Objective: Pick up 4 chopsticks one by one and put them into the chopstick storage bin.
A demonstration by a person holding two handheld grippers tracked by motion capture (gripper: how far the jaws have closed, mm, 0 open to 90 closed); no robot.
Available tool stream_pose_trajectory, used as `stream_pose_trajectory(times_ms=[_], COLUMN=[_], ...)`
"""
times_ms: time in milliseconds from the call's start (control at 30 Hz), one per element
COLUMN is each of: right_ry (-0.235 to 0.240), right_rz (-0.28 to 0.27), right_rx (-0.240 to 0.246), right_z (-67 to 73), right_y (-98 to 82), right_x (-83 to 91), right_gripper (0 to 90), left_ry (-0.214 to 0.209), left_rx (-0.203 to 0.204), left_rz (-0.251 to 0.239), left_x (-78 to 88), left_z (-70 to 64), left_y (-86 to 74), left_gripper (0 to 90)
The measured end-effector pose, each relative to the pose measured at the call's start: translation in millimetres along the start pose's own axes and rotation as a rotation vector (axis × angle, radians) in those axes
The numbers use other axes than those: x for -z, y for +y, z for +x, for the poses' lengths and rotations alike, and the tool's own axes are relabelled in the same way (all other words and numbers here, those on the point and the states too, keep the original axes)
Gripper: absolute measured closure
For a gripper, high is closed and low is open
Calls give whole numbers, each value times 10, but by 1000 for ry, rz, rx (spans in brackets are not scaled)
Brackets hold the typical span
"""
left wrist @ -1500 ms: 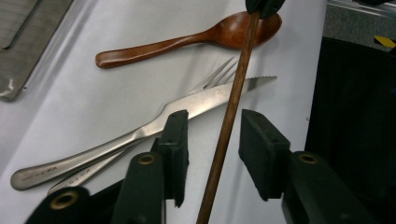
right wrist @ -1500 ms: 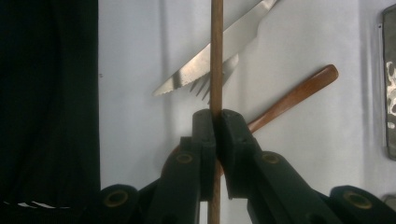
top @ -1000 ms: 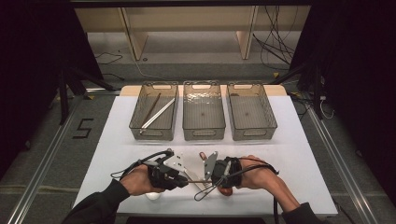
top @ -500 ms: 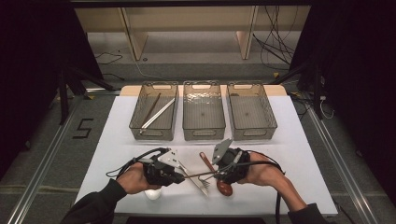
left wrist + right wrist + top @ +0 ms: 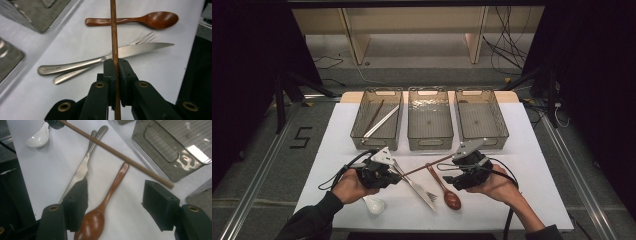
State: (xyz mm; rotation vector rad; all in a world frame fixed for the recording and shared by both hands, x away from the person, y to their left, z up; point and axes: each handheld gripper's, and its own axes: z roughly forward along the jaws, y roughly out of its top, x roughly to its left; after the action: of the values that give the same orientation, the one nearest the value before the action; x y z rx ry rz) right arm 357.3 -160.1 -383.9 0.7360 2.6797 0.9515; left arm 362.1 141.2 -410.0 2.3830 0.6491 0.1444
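You work at a white-topped table (image 5: 532, 175) standing on a grey floor (image 5: 272, 165). To your left, a metal rail (image 5: 259, 185) runs along the floor beside the table, and a figure "5" (image 5: 301, 137) is marked on the floor near it. A matching rail (image 5: 579, 182) runs to your right. Beyond the table's far edge stands pale wooden shelving (image 5: 412, 30) with two upright panels. Loose black cables (image 5: 507, 45) lie on the floor to its right. Both sides of the room are dark; light falls mainly on the tabletop.
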Motion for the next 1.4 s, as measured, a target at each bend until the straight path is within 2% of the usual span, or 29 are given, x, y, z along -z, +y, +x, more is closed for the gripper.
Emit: stream_pose_trajectory(times_ms=[233, 300, 733, 1100, 1400], right_ry=[-43, -52, -97, -101, -79], right_rz=[-32, -44, -95, -100, -89], right_rx=[-44, -60, -143, -163, -160], right_z=[-5, -11, -26, 13, 63], right_y=[-65, -84, -193, -246, -240], right_x=[-1, 0, 11, -16, -58], right_gripper=[347, 343, 305, 284, 276], left_ry=[25, 30, 60, 93, 126], left_rx=[51, 48, 105, 163, 217], left_rz=[-35, -36, -71, -101, -140], left_x=[36, 44, 67, 122, 185], left_z=[47, 57, 105, 193, 275], left_y=[-29, -35, -88, -122, -137], left_gripper=[857, 857, 857, 857, 857])
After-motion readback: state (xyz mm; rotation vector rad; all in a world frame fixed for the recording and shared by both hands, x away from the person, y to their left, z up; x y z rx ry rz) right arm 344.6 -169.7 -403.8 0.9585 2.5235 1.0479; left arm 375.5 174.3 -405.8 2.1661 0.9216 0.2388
